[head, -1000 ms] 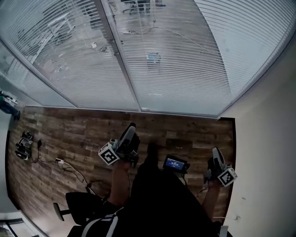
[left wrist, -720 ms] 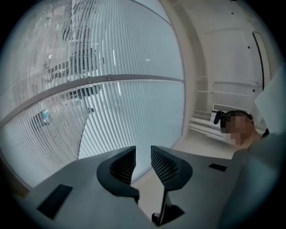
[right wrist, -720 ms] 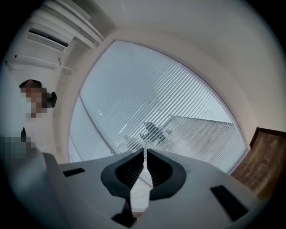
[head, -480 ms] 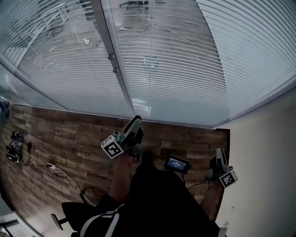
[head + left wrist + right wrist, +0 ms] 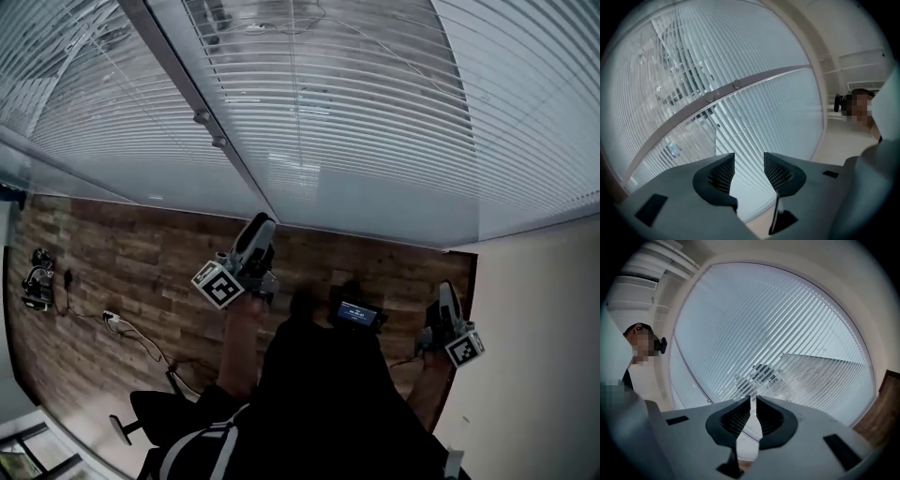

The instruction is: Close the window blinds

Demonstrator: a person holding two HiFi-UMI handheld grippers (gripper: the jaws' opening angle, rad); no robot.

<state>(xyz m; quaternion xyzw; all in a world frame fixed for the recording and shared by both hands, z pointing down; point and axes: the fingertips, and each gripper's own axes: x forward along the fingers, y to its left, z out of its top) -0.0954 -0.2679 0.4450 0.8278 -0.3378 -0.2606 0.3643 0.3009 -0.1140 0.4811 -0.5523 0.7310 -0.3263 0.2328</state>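
Window blinds [image 5: 375, 122] hang either side of the mullion [image 5: 187, 103], slats part-open. They look thin, light and easily kinked, so take the tilt wand or cord; I can't spot either. Left gripper [image 5: 749, 163] fingers opening, nothing between. Right gripper [image 5: 753, 405] fingers together, empty.

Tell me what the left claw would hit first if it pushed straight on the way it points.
Most likely the white slatted window blinds, which fill the view ahead of the left claw. Its jaws are opening with nothing between them. Nothing else shows in that line, though depth is unclear.
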